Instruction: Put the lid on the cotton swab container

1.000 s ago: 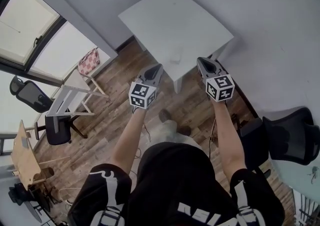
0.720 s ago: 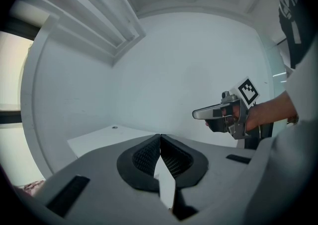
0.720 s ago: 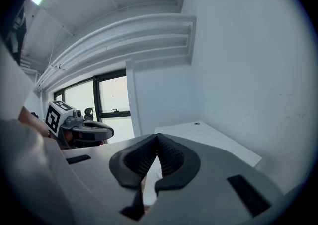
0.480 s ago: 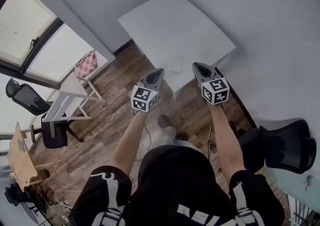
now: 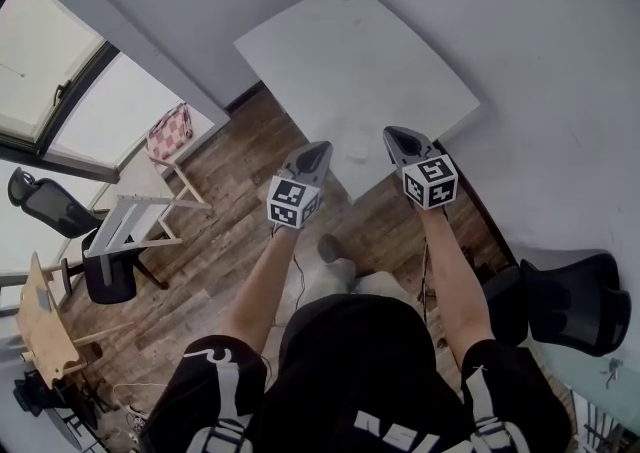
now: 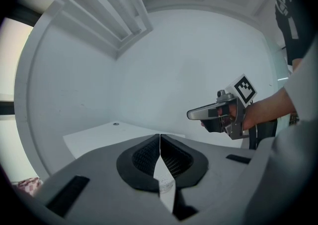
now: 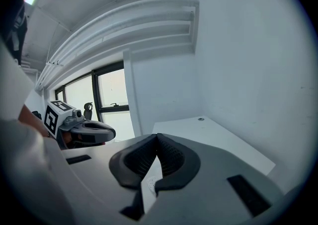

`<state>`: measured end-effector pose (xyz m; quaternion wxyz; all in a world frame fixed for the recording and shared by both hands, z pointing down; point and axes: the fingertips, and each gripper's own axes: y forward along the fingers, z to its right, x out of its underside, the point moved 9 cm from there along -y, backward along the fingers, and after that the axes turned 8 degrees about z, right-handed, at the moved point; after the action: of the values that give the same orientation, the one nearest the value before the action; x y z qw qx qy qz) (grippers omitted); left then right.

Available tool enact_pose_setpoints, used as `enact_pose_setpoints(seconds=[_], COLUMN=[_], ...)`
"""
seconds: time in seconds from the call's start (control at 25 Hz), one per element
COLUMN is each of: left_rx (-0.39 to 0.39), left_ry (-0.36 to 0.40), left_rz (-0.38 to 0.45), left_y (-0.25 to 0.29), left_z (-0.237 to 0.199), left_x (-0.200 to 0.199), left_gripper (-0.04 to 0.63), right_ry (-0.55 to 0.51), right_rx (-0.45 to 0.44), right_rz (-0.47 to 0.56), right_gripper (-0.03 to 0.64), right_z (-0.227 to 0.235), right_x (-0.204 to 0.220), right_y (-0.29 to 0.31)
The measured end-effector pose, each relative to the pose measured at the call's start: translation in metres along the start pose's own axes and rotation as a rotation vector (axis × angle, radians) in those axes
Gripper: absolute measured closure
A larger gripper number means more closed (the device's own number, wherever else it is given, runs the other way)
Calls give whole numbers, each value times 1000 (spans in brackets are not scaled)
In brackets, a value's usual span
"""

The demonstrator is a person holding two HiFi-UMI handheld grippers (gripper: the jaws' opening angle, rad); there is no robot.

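2 grippers, both shut, at the near end of the table [image 5: 400, 51].
The left gripper [image 5: 320, 148] is pinched tight, pads meeting, nothing between them. The right gripper [image 5: 392, 133] is the same: closed and empty. They hang in the air side by side, tips pointing far, over the table's near end. The container [image 5: 357, 129] is only a small pale smudge on the table by its near edge, between the 2 tips and clear of both. The lid can't be picked out at this size. Wood floor [image 5: 230, 231] lies below, a black chair [image 5: 575, 291] stands at right.
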<state>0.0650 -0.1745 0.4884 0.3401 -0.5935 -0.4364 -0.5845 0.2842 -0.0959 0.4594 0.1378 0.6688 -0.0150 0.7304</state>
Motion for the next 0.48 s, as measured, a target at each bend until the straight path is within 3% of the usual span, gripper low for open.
enact_pose_setpoints(seconds=[0.48], left_rx=[-41], left_ry=[-26], left_rz=[-6], left_y=[18], left_z=[-11], left_x=[28], left_gripper=[569], right_ry=[-5], right_rx=[-103], right_rz=[-28], right_gripper=[603], right_z=[27], right_x=[7], right_y=[45])
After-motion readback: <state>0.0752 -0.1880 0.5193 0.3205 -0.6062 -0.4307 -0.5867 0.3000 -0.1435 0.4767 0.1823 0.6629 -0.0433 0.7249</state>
